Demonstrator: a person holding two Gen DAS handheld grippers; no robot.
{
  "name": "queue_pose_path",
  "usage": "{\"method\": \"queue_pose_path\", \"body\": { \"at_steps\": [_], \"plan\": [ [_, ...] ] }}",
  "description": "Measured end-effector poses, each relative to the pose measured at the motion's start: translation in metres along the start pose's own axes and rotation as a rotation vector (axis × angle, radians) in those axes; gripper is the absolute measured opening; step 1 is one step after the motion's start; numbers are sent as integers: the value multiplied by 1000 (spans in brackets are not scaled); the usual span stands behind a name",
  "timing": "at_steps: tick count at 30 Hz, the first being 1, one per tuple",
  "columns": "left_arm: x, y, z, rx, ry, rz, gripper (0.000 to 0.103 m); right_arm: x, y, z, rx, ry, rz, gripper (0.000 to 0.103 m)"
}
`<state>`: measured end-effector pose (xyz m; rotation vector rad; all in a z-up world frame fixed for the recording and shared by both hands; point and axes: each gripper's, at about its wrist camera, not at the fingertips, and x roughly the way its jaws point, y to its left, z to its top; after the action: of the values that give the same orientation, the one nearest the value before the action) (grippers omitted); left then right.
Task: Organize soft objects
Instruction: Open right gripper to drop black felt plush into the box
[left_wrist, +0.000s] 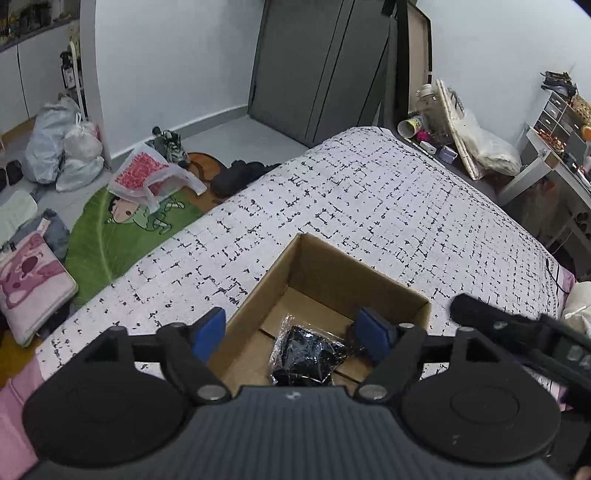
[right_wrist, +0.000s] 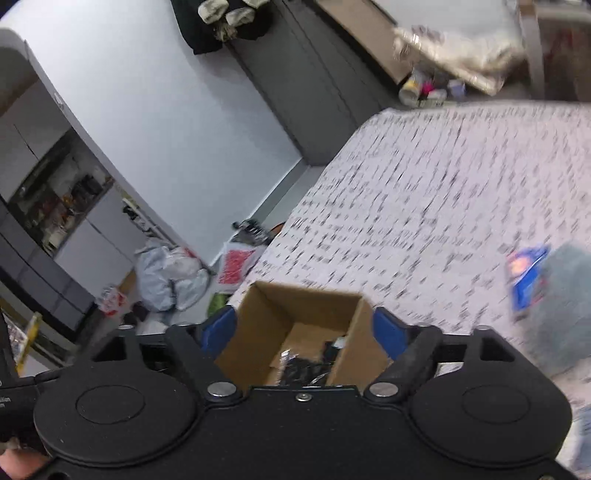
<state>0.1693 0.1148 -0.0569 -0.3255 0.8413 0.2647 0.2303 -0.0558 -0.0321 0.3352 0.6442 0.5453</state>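
Note:
An open cardboard box (left_wrist: 325, 273) stands on the bed. A black soft item in clear plastic wrap (left_wrist: 308, 356) lies on its floor. My left gripper (left_wrist: 293, 332) is open and empty, held over the box's near side. My right gripper (right_wrist: 304, 326) is open and empty, with its blue pads either side of the same box (right_wrist: 295, 306); the wrapped black item (right_wrist: 303, 365) shows inside. A grey-green soft item (right_wrist: 565, 295) with a blue package (right_wrist: 526, 277) beside it lies on the bed at the right, blurred.
The bed has a white cover with black marks (left_wrist: 369, 206). A green cartoon rug (left_wrist: 122, 229), plastic bags (left_wrist: 62, 147) and a pink cushion (left_wrist: 29, 280) lie on the floor at left. A cluttered nightstand (left_wrist: 436, 136) and desk (left_wrist: 550, 162) stand beyond the bed.

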Motion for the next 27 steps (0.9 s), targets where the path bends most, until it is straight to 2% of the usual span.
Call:
{"method": "queue_pose_path", "body": {
  "at_steps": [4, 6, 8, 12, 15, 17, 27],
  "plan": [
    [-12, -7, -4, -4, -20, -6, 95, -20, -7, 7, -35, -15, -24, 86],
    [-18, -9, -6, -12, -24, -21, 97, -30, -10, 8, -55, -21, -40, 88],
    [-22, -12, -7, -13, -24, -30, 103, -41, -14, 6, -68, -34, -50, 90],
    [-36, -21, -12, 9, -57, -41, 103, -62, -25, 3, -69, -61, -74, 96],
    [-45, -23, -16, -27, -66, -90, 103, -80, -33, 2, -56, -75, -66, 100],
    [-51, -26, -18, -29, -92, -91, 103, -92, -34, 0, -69, -90, -70, 103],
    [-73, -58, -34, 36, -96, -137, 103, -128, -51, -4, -112, -119, -113, 103]
  ]
}}
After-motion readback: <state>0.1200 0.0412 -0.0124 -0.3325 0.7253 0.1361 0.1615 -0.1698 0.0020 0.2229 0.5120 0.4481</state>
